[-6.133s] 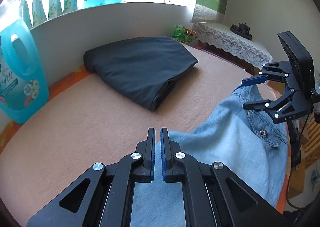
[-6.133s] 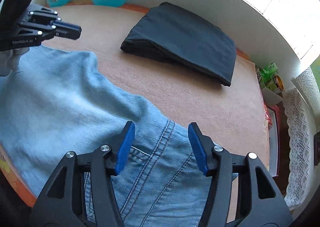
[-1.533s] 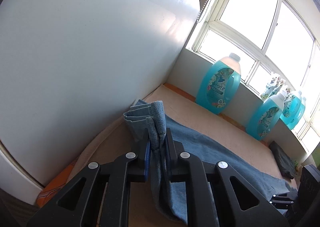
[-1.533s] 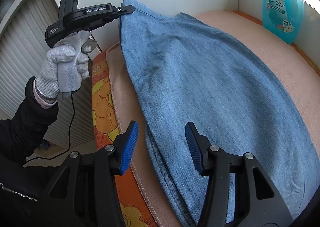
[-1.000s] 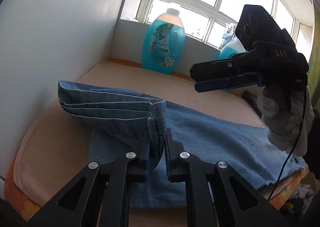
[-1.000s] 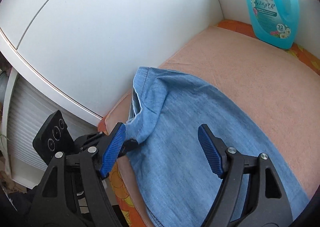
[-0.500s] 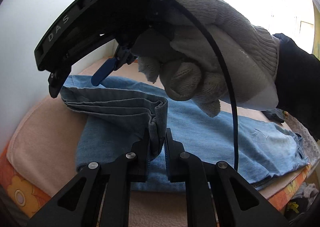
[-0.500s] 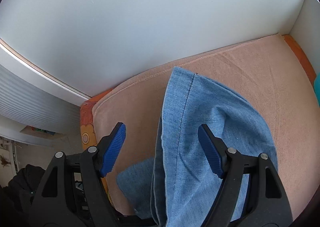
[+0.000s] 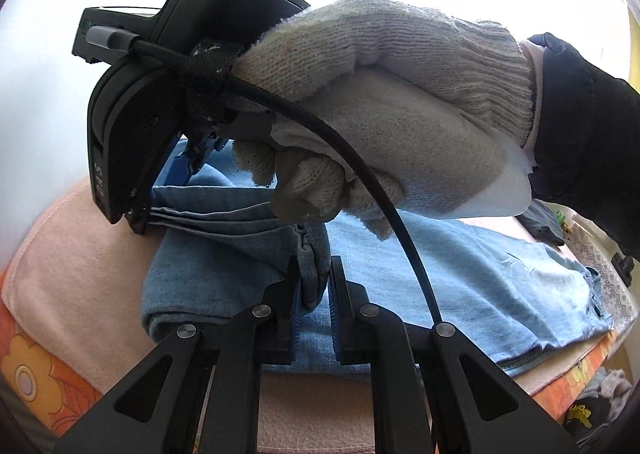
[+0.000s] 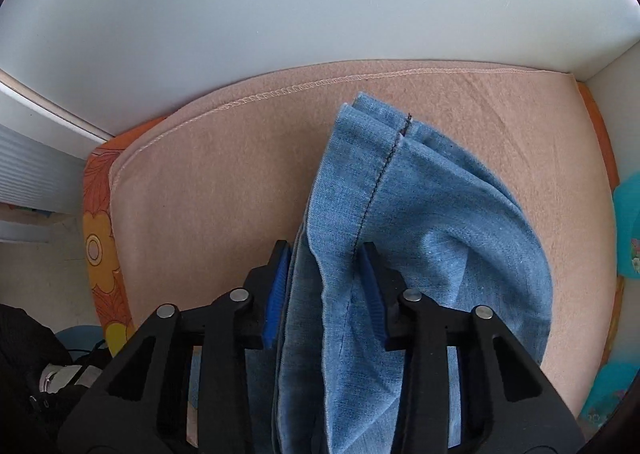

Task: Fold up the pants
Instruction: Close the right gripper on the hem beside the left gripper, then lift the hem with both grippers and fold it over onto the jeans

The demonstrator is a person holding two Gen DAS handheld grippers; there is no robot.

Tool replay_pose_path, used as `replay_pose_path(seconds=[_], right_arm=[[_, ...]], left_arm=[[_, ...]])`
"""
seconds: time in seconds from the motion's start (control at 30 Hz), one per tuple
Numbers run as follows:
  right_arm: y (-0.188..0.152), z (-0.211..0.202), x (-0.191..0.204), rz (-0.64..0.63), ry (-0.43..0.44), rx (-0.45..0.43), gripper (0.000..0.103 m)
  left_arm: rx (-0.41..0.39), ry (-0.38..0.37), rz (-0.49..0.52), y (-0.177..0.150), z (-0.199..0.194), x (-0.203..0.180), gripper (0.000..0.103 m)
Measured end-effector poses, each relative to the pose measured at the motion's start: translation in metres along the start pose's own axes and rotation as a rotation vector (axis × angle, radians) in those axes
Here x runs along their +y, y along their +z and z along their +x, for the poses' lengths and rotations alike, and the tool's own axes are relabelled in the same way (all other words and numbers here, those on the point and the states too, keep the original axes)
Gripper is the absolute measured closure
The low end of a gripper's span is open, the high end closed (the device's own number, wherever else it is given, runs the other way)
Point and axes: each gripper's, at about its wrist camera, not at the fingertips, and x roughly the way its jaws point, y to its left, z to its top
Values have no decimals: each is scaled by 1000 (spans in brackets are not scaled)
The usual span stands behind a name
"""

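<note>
Light blue jeans lie lengthwise on the pink blanket, with the leg end folded back and lifted. My left gripper is shut on the near corner of the stacked hems. A gloved hand holds my right gripper pointing steeply down at the far hem corner. In the right wrist view the jaws of the right gripper are closing, with the bunched hem filling the gap and touching both blue pads.
A white wall panel runs close behind the blanket's stitched edge. An orange flowered mattress shows under the blanket. A teal detergent bottle stands at the right edge. The right gripper's black cable hangs across the left view.
The right gripper swung in over the hem, tipped downward and narrowed its jaws around the far corner. The left gripper kept still with its hold on the near corner.
</note>
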Motion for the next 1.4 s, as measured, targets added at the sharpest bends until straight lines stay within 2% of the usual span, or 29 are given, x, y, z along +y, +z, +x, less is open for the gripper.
replay_pose_path(seconds=[0.03,0.1,0.17,0.37,0.63,0.67,0.9,1.13,1.27,1.4], right_arm=[[-1,-1,-3,11,6,-5,74],[-4,-7,-11,48,30,-22,88],[-8,-17,-20,88,67,-56,92],[-40,-62,-55,214,112,-191,94],[-102,-131,-110,412,167,-418,94],[-102,-140,-115,438,174,-440,94],[-186,-185,-146,607,178,-582,95],[-278,-235,-156,713,112,-703,95],[-336,-257,-160,771,62,-742,95],[-394,-263,-166,839,6,-741,95]], left_arm=[[-2,0,2,1,-1,0,93],[-10,1,4,2,-7,0,93],[-19,-1,5,3,-11,0,93],[-37,-19,28,10,-19,-2,93],[-74,-80,93,29,-33,-21,93],[-75,-95,98,32,-35,-24,93],[-75,-198,185,45,-38,-61,93],[-70,-343,267,57,-40,-118,93],[-61,-428,327,59,-40,-158,93],[-27,-512,395,49,-33,-196,93]])
